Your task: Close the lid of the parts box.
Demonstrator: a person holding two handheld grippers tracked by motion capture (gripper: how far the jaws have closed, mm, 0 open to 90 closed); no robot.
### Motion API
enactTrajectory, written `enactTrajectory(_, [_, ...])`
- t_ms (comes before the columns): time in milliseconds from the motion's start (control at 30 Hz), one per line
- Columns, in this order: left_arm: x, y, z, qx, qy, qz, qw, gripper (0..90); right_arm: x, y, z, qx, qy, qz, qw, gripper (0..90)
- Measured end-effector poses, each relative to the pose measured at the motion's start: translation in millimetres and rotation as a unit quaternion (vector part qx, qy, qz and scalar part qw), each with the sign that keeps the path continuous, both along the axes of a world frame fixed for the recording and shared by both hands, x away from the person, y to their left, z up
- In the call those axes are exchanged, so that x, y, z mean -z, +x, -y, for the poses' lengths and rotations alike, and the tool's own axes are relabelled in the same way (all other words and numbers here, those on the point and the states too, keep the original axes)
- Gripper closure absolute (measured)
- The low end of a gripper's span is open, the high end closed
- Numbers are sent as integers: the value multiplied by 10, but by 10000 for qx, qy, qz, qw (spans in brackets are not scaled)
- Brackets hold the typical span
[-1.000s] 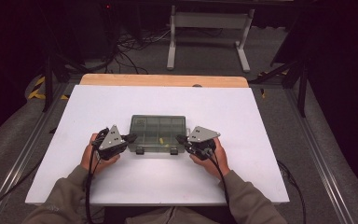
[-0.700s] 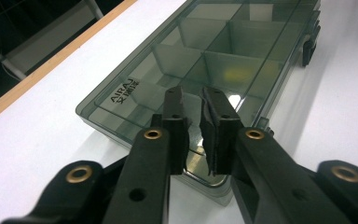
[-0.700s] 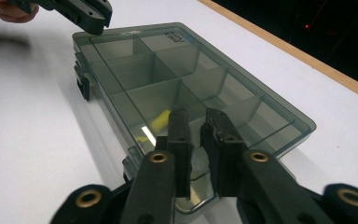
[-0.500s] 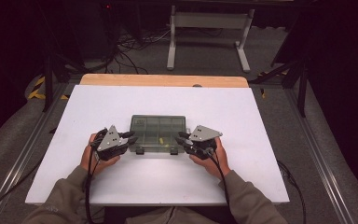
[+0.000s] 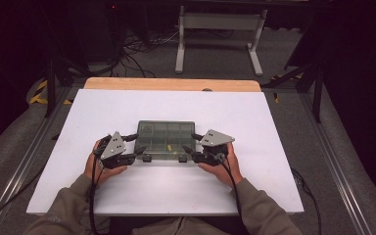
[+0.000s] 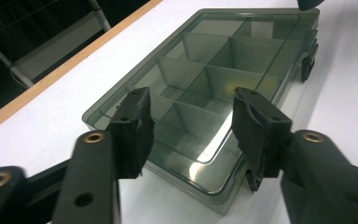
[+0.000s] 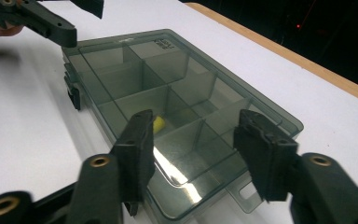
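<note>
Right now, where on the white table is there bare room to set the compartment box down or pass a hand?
The white table is bare beyond the smoky compartment box up to the wooden edge strip, far right of the right gripper, far left of the left gripper, and along the near edge. It is crowded around the box, where both open grippers flank its ends.
</note>
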State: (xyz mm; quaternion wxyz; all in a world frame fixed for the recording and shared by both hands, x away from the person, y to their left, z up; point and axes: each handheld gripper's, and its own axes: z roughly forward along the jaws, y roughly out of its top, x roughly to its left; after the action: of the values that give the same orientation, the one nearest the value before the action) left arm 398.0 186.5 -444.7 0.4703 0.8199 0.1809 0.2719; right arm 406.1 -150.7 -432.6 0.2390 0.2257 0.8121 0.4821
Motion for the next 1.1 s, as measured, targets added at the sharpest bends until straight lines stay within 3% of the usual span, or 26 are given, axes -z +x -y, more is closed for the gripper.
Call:
enactTrajectory(333, [2, -5, 5, -93, -73, 41, 9999, 258, -7, 0, 1, 160, 133, 44, 9998, 231])
enactTrajectory(500, [0, -9, 5, -158, -147, 31, 9998, 137, -15, 1, 5, 187, 182, 73, 9996, 200])
enactTrajectory(700, [-12, -19, -4, -166, -216, 33, 9996, 81, -20, -4, 10, 228, 167, 104, 9995, 188])
enactTrajectory(1100, [-79, -110, -19, -120, -301, 121, 9994, 63, -88, -64, 64, 309, 207, 202, 9991, 188])
